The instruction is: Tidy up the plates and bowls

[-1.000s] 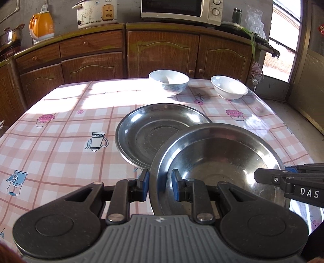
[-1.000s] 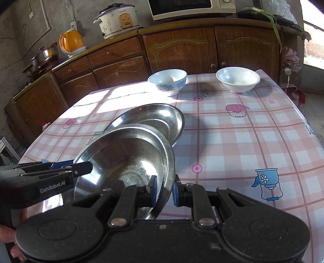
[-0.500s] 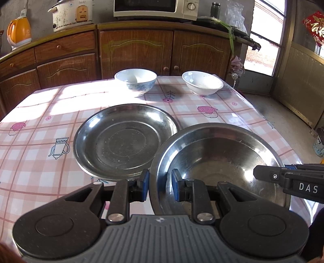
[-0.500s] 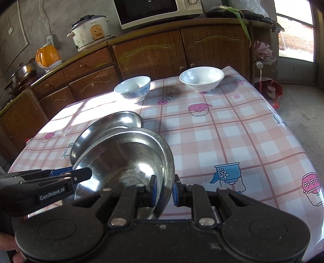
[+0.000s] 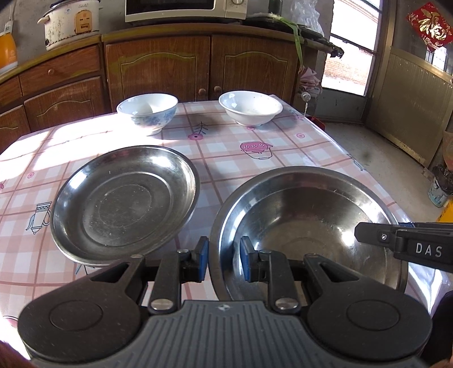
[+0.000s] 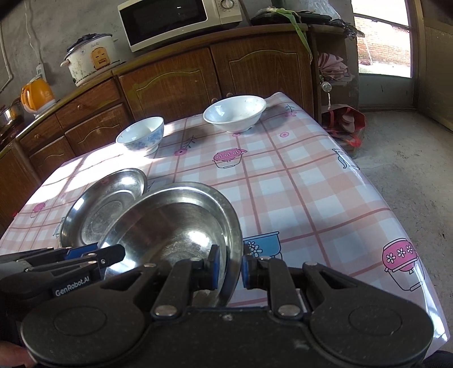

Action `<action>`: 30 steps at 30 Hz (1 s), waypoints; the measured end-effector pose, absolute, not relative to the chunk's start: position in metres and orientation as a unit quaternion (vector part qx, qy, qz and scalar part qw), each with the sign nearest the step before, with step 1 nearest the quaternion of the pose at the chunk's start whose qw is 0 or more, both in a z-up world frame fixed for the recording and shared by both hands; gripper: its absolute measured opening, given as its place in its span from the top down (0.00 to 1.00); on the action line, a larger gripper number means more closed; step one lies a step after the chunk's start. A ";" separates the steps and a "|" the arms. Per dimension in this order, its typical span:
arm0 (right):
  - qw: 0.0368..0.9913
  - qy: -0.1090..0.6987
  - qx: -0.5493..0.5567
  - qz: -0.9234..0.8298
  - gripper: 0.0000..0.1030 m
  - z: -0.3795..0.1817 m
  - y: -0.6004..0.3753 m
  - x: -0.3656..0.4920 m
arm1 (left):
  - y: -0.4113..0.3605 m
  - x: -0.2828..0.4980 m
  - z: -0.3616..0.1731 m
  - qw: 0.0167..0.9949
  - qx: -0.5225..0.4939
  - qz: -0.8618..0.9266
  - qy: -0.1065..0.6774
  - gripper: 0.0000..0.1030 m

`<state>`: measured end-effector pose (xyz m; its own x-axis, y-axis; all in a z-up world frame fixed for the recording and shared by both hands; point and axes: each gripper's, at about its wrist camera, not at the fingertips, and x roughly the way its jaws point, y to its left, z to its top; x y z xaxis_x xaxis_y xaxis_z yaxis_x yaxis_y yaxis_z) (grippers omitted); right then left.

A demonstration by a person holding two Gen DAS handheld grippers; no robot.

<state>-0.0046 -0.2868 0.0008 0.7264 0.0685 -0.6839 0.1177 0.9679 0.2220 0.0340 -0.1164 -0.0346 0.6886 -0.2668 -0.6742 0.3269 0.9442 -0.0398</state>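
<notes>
Both grippers hold one steel plate (image 5: pixel 305 215) above the table's near right part. My left gripper (image 5: pixel 223 259) is shut on its left rim, and my right gripper (image 6: pixel 229 267) is shut on its right rim (image 6: pixel 235 235). The right gripper (image 5: pixel 368 233) also shows from the side in the left wrist view, and the left gripper (image 6: pixel 119 250) likewise in the right wrist view. A second steel plate (image 5: pixel 124 201) lies flat on the table to the left, apart from the held one. At the far edge stand a blue-patterned bowl (image 5: pixel 147 111) and a plain white bowl (image 5: pixel 250 107).
The table (image 5: pixel 226 150) has a pink checked cloth; its right edge drops to a concrete floor (image 6: pixel 410 169). Wooden cabinets (image 5: pixel 198 65) with a microwave (image 6: pixel 178 19), rice cooker (image 6: pixel 90 58) and orange kettle (image 6: pixel 36 93) stand behind. A small bucket (image 5: pixel 440 186) sits on the floor at right.
Both grippers have carried the held plate to the right. It no longer overlaps the plate on the table, and a gap of cloth shows between them.
</notes>
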 end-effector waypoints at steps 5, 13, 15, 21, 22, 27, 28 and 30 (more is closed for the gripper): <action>0.918 0.374 0.130 -0.023 0.80 -0.007 -0.298 -0.002 | -0.127 0.037 -0.041 0.916 0.039 -0.162 0.365 0.77; 0.914 0.381 0.130 -0.041 0.80 -0.019 -0.315 0.003 | -0.144 0.041 -0.051 0.911 0.045 -0.166 0.374 0.77; 0.913 0.384 0.132 -0.045 0.80 -0.023 -0.319 0.004 | -0.147 0.042 -0.054 0.910 0.045 -0.167 0.377 0.77; 0.912 0.385 0.132 -0.053 0.81 -0.028 -0.324 0.007 | -0.155 0.042 -0.055 0.912 0.047 -0.166 0.372 0.77; 0.912 0.385 0.132 -0.054 0.80 -0.029 -0.325 0.007 | -0.156 0.042 -0.055 0.912 0.048 -0.167 0.371 0.77; 0.912 0.384 0.133 -0.062 0.80 -0.030 -0.332 0.006 | -0.163 0.040 -0.056 0.913 0.053 -0.171 0.367 0.77; 0.912 0.383 0.134 -0.064 0.80 -0.031 -0.333 0.006 | -0.165 0.040 -0.056 0.912 0.053 -0.172 0.367 0.77; 0.912 0.382 0.137 -0.067 0.80 -0.030 -0.336 0.004 | -0.168 0.039 -0.056 0.912 0.055 -0.176 0.366 0.77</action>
<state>0.0038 -0.3364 -0.0303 0.6996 -0.0178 -0.7143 0.2263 0.9538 0.1978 0.0394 -0.1677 -0.0563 0.6702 -0.2805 -0.6872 0.3607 0.9322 -0.0288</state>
